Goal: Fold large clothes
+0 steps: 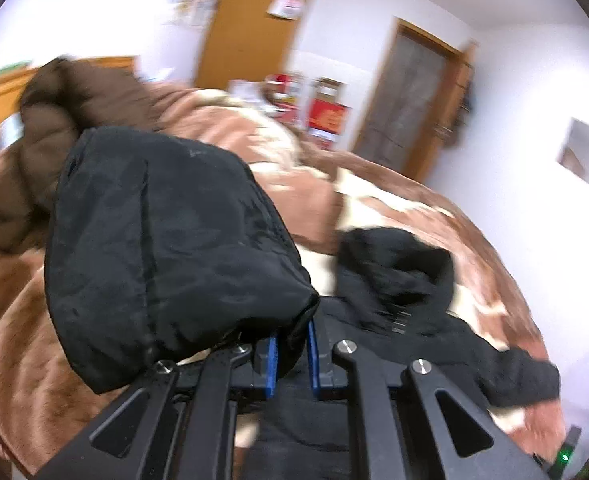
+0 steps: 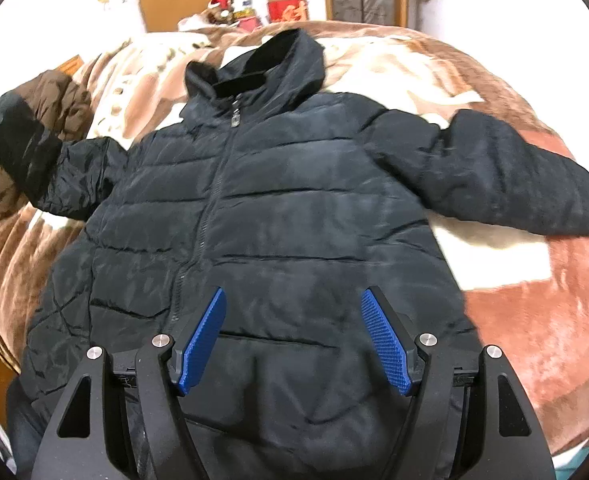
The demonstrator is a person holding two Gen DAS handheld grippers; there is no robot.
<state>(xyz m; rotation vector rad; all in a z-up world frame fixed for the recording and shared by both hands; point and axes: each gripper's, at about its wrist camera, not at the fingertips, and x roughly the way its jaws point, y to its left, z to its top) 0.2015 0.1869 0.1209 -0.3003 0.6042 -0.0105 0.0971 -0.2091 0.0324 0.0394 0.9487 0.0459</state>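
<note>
Left gripper (image 1: 292,354): pinching the cuff of a black sleeve (image 1: 166,240), blue pads nearly meeting on the fabric, sleeve bulging up across centre-left of the left wrist view. Right gripper (image 2: 294,340): standing wide apart, gripping nothing, hovering above the lower front of the black puffer jacket (image 2: 254,208). Jacket lying face up and zipped at frame centre in the right wrist view, hood (image 2: 270,64) toward the top, other sleeve (image 2: 514,184) stretching to the right edge, all resting on a brown-and-cream blanket (image 2: 534,320). Brown garment (image 1: 66,104) bunching at upper left. Risks, judged: slick padded cuff slipping from so narrow a pinch; body dragging and skewing, nothing pinning it; sleeve springing back unfolded.
</note>
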